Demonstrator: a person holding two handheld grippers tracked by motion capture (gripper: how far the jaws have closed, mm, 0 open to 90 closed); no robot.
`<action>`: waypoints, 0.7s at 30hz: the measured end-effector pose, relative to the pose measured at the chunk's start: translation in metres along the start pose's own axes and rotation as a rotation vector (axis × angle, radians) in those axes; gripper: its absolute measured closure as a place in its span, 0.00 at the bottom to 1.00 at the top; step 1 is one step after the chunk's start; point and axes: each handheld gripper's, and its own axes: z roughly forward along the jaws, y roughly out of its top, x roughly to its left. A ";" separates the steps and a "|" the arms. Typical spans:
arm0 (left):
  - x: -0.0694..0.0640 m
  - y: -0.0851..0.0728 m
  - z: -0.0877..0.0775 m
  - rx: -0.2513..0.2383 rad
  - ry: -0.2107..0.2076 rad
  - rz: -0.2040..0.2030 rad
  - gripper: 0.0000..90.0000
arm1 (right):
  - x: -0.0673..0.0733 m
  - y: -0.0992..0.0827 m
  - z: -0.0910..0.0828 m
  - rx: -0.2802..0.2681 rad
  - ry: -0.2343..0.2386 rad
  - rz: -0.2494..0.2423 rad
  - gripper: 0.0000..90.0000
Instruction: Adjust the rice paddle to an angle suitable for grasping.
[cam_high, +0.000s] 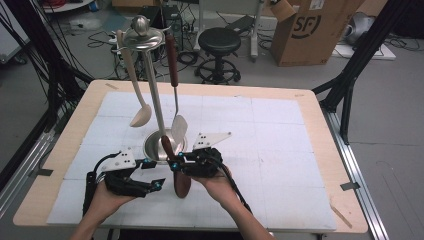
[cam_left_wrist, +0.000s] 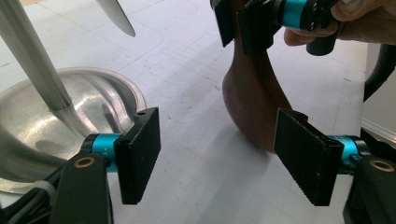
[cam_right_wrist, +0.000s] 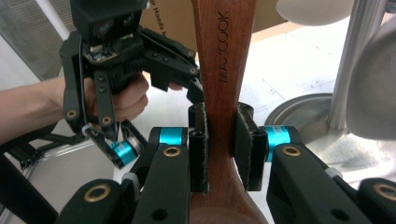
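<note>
A dark brown wooden spoon (cam_high: 182, 185) stands nearly upright with its bowl (cam_left_wrist: 252, 98) down on the white mat, just in front of the steel utensil stand. My right gripper (cam_high: 176, 162) is shut on the spoon's neck; in the right gripper view both pads (cam_right_wrist: 198, 154) press the handle (cam_right_wrist: 223, 70), which is marked MAXCOOK. To the left of the spoon, my left gripper (cam_high: 152, 175) is open. Its pads (cam_left_wrist: 137, 154) stand apart with bare mat between them, and the spoon's bowl sits just beyond the right pad. The left gripper (cam_right_wrist: 121, 70), held in a hand, faces the spoon.
The stand's round steel base (cam_high: 150, 147) and pole (cam_high: 155, 95) rise right behind the grippers. A cream ladle (cam_high: 140, 117) and a steel spatula (cam_high: 178, 127) hang from its top ring. A white mat (cam_high: 280, 145) covers the table. A stool and a cardboard box stand beyond.
</note>
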 end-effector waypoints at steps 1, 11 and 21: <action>0.000 0.000 0.000 -0.001 -0.001 -0.001 0.36 | 0.001 0.001 0.001 -0.002 -0.003 -0.004 0.86; -0.007 0.001 0.007 0.016 -0.019 0.017 0.35 | 0.005 0.004 0.008 -0.022 -0.004 -0.023 0.86; -0.008 0.001 0.009 0.026 -0.029 0.028 0.38 | 0.009 0.008 0.014 -0.034 -0.015 -0.032 0.86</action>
